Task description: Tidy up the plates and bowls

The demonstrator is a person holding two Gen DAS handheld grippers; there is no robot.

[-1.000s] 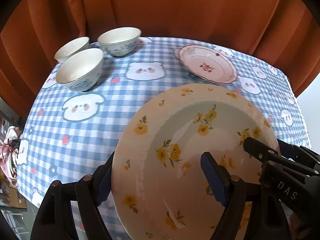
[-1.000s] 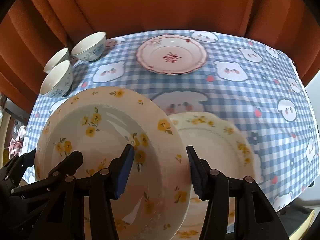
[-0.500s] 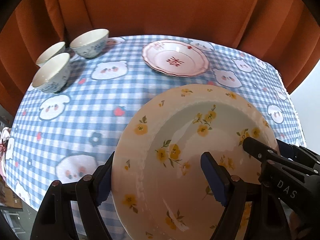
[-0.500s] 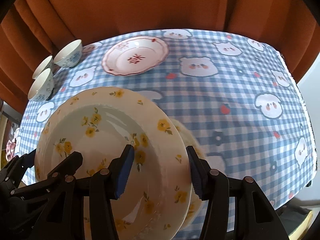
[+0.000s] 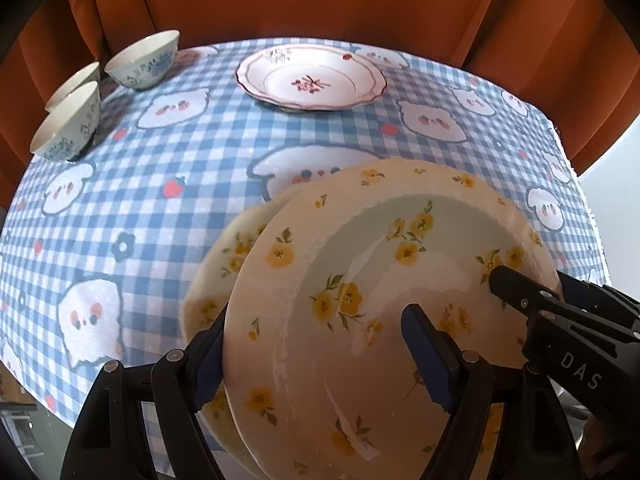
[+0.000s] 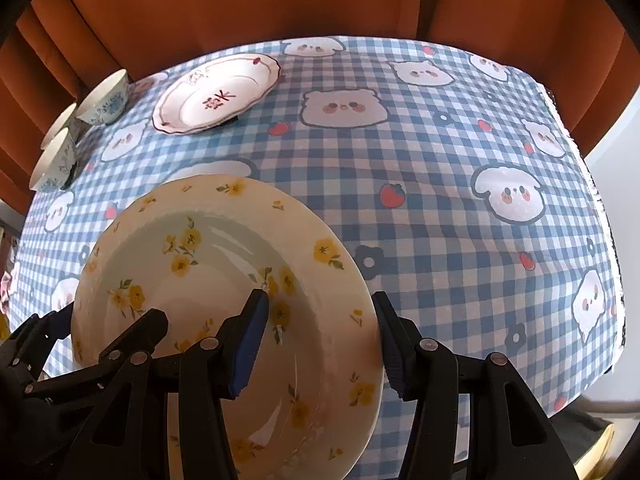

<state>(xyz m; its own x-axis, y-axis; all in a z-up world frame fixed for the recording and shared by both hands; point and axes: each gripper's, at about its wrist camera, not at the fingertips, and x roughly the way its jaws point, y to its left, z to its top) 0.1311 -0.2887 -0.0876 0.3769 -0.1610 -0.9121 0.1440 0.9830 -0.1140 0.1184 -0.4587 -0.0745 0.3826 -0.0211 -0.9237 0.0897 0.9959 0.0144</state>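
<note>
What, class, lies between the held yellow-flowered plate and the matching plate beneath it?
Nothing visible. Both grippers, left and right, clamp the yellow-flowered plate directly above the matching plate; the pink plate and bowls sit far off.

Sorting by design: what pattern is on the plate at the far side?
White with a dark scalloped rim line and red motif, on the far plate; left wrist view.

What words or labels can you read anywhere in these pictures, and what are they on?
"DAS": white letters on the black body of the right gripper, seen in the left wrist view.
The red mark in the middle of the pink plate may be a character; too unclear to read.
No other text shows.
</note>
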